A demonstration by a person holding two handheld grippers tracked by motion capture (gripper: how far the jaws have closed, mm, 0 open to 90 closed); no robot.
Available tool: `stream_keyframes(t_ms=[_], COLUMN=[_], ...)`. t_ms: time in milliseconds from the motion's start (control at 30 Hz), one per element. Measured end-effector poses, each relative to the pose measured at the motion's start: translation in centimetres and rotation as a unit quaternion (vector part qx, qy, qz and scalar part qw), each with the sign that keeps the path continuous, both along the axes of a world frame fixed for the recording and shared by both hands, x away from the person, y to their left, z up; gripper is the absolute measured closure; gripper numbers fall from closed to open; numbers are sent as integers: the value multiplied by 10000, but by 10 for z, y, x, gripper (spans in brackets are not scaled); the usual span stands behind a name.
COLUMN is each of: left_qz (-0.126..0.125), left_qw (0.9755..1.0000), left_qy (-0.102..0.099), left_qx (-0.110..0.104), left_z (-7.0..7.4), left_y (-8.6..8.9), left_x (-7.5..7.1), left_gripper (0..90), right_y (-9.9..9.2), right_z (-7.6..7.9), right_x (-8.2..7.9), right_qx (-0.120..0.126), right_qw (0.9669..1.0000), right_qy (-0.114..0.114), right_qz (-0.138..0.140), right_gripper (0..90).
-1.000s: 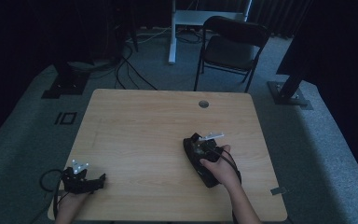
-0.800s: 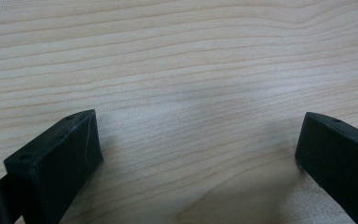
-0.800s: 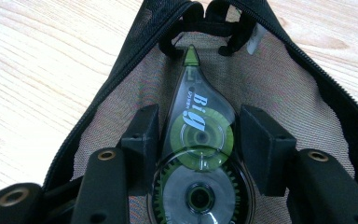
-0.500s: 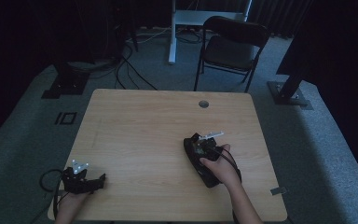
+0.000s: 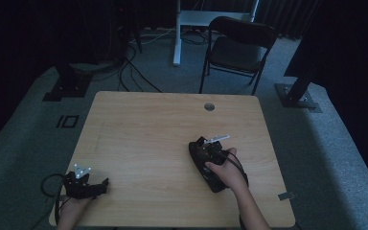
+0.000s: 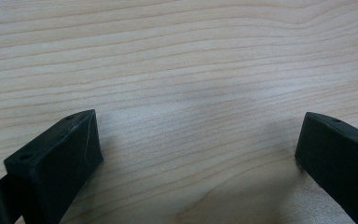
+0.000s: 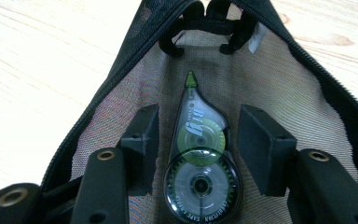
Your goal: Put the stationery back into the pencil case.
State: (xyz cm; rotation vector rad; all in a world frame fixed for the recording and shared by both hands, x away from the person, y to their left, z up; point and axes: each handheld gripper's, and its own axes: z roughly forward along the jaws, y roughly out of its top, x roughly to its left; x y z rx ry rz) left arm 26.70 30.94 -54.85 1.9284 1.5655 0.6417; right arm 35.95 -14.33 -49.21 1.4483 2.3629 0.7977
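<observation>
A clear correction tape dispenser (image 7: 198, 158) with green reels lies inside an open black mesh pouch (image 7: 289, 93), its green tip pointing away from the camera. My right gripper (image 7: 198, 140) reaches into the pouch, and its jaws stand on either side of the dispenser's round end, shut on it. In the high view the pouch (image 5: 199, 148) lies right of the table's middle under the right gripper (image 5: 205, 154) and the hand. My left gripper (image 5: 101, 185) rests near the front left corner, open (image 6: 198, 154) over bare wood.
The wooden table (image 5: 148, 134) has a round cable hole (image 5: 209, 106) near its far edge. A white tag (image 5: 218, 139) sticks out at the pouch's far end. Beyond the table, a dark folding chair (image 5: 239, 48) stands on grey carpet with cables (image 5: 129, 72).
</observation>
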Motion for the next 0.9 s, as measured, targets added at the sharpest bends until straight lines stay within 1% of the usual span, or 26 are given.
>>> stream_keyframes(t_ms=[67,133,233,367,467,533,833,900], left_qz=[1,1,1,0,1,0,0,1], left_qw=[10000,10000,10000,10000,10000,10000,10000,10000], left_qy=[0,0,0,1,0,0,0,0], left_qx=[-1,-1,-1,0,-1,0,0,-1], left_z=[0,0,0,0,0,0,0,0], left_y=[0,0,0,0,0,0,0,0], left_x=[0,0,0,0,0,0,0,0], left_gripper=[3,3,3,3,3,3,3,3], right_y=[-1,-2,-5,-6,-7,-8,-17,-20], right_z=[2,5,8,12,17,19,31,33], right_x=[-1,-2,-3,-5,-7,-9,-16,-17], right_qx=[38,57,97,155,201,193,447,468], right_qw=[10000,9999,9997,9996,9993,9990,9972,9967], right_qy=[-26,-136,-187,-234,-312,-405,-602,-665], right_qz=[-9,-44,-74,-10,30,49,61,52], right_gripper=[488,488,488,488,488,488,477,477])
